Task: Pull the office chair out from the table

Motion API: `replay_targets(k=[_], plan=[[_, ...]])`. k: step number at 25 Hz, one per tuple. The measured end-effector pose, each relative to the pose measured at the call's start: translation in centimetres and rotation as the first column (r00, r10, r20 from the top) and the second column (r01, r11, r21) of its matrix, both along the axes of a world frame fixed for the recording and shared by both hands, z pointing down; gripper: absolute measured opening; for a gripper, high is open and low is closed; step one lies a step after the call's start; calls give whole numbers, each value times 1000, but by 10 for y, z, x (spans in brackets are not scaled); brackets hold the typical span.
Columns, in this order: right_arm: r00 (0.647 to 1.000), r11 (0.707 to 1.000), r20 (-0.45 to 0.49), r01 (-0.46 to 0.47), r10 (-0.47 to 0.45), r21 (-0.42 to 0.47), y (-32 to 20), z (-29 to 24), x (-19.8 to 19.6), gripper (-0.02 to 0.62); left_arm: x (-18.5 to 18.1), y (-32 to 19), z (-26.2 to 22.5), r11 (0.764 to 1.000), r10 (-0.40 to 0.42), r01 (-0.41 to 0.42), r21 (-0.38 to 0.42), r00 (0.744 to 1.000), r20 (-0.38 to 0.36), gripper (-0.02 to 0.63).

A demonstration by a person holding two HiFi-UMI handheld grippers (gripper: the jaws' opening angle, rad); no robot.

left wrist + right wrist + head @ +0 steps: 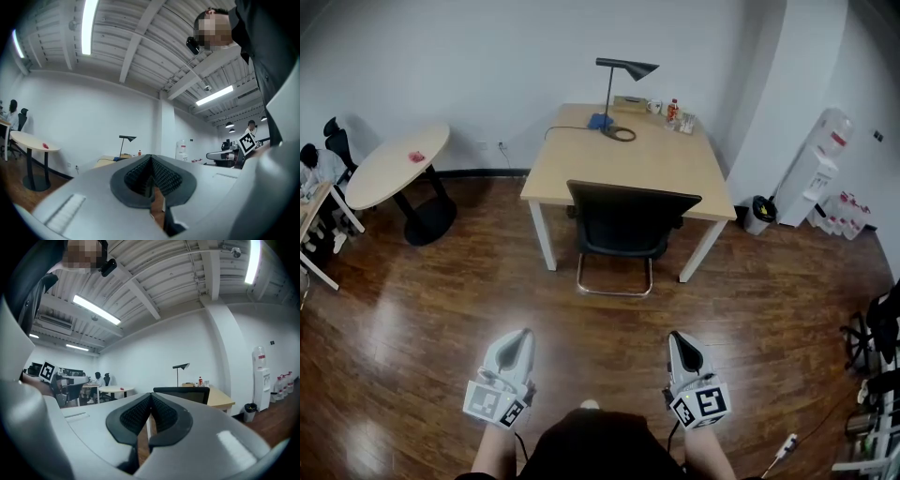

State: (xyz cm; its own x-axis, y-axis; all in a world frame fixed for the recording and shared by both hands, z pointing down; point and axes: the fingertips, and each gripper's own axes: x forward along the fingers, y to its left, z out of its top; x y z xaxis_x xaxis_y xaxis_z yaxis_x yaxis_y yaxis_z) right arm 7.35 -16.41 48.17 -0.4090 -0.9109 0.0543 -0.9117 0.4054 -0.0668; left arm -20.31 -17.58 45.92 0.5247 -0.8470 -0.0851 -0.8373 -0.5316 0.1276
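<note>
Head view steeply down over brown wooden floor [441, 319], both gripper views low and level, all three sharing the far pale rectangular tabletop [661, 169] and black desk lamp [630, 67]

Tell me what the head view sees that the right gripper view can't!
Only the head view: the metal base under the office chair, and a blue thing lying on the table.
Only the right gripper view: the ceiling with its strip lights.
Both: the office chair at the table, the black lamp, the round table, the water dispenser and the right gripper, its jaws shut with nothing between them.
</note>
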Motion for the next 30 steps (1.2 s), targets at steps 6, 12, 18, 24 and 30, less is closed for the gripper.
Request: replay_targets(k=[6,12,18,24,30], plan=[[1000,999,-11,-29,28,-20,-10,5,7,14,5,-24,13,999,27,-28,-33,999,-27,2],[997,996,-11,-71,71,-47,-37,21,30,14,23,-57,23,997,56,-57,-43,998,-28,2],[998,996,6,-61,61,-62,-100,24,40,12,28,-108,20,999,12,-12,-53,1000,4,2],[999,998,-14,-43,42,-52,-173,24,62,12,43,-172,15,999,-23,23,-28,1000,10,2],[998,1000,-69,-3,4,7,-244,6,81,21,69,-241,10,1000,-25,25,-2,1000,8,2]])
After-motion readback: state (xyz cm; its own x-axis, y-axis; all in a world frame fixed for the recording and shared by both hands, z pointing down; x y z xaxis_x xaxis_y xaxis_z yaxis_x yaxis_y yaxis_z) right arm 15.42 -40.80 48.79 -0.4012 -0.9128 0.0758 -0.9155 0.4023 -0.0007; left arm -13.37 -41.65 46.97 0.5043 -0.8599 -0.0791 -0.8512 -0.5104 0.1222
